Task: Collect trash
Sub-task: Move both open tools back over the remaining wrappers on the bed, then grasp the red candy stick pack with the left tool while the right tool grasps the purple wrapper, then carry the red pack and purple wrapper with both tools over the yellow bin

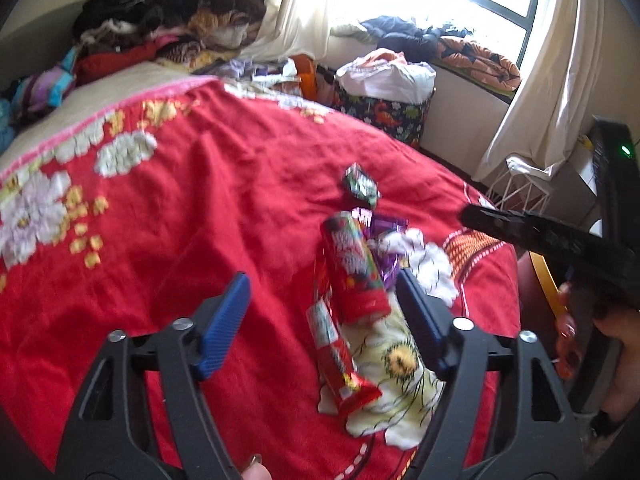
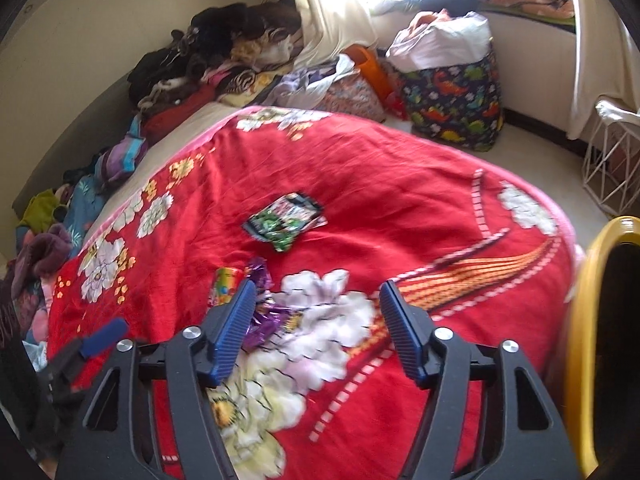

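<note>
Wrappers lie scattered on the red floral blanket (image 1: 208,208) under my two tongs. My left gripper (image 1: 320,320) hangs with its blue pads apart and nothing pressed between them; a red snack wrapper (image 1: 336,356) lies on the blanket in the gap, and a red tube-shaped packet (image 1: 354,268) sits just beyond, close to the right-hand pad. Past that packet is a crumpled purple wrapper (image 1: 384,236), and farther still a green and black packet (image 1: 360,188) lies alone.

My right gripper (image 2: 318,332) is also parted and holds nothing. The purple wrapper (image 2: 264,312) lies just beside its left pad, partly hidden by it, with the tube's end (image 2: 226,284) next to it. The green and black packet (image 2: 286,220) lies well ahead, in the middle of the blanket.

Beyond the bed, a dinosaur-print bag (image 2: 456,100) stands stuffed with cloth, a pile of clothes (image 2: 216,52) lies against the wall, and a white wire basket (image 2: 612,160) stands at the right.
</note>
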`<state>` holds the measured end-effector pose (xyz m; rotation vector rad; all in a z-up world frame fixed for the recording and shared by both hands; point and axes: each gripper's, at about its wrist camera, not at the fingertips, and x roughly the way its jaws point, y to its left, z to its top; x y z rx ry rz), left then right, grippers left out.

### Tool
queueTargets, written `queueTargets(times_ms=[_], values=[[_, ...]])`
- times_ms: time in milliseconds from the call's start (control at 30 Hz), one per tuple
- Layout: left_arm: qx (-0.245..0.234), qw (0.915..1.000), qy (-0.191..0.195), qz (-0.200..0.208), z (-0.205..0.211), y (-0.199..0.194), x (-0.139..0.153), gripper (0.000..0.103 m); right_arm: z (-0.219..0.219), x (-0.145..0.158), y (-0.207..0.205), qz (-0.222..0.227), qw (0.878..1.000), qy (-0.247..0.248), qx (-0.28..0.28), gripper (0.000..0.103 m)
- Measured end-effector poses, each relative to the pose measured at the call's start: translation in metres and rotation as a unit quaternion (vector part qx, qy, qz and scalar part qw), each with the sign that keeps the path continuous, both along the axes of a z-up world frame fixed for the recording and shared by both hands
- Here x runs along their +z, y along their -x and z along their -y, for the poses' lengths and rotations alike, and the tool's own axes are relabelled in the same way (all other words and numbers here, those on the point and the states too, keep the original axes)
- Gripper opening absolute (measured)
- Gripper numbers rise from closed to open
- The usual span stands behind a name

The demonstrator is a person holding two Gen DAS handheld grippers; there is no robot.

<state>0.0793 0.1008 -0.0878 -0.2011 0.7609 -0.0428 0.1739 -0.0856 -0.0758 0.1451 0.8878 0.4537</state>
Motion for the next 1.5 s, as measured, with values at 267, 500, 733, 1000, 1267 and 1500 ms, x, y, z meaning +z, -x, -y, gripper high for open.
queueTargets(times_ms=[267, 500, 733, 1000, 1267, 1500], values=[[-0.022, 0.9983, 0.040, -0.037, 0.005, 0.000, -0.023, 0.052, -0.035, -0.021, -0.021, -0.034, 0.999, -0.003, 0.015, 0.044], [-0.022, 0.9962, 0.059, -0.061, 0.008, 0.001, -0.040, 0.037, -0.039, -0.037, -0.030, -0.059, 0.997, -0.048, 0.020, 0.014], [-0.019, 0.9950, 0.065, -0.073, 0.008, 0.000, -0.049, 0.013, -0.010, -0.025, -0.008, -0.023, 0.998, -0.059, 0.003, 0.010], [-0.004, 0.9978, 0.063, -0.021, 0.000, 0.003, -0.014, 0.012, 0.032, -0.010, 0.016, -0.001, 0.997, -0.076, -0.021, 0.010], [-0.038, 0.9973, 0.062, 0.015, 0.032, -0.003, 0.017, 0.012, 0.066, 0.010, 0.026, 0.019, 0.994, -0.097, -0.043, 0.010], [-0.075, 0.9951, 0.056, 0.030, 0.066, -0.011, 0.033, 0.012, 0.102, 0.027, 0.031, 0.041, 0.991, -0.103, -0.072, 0.010]])
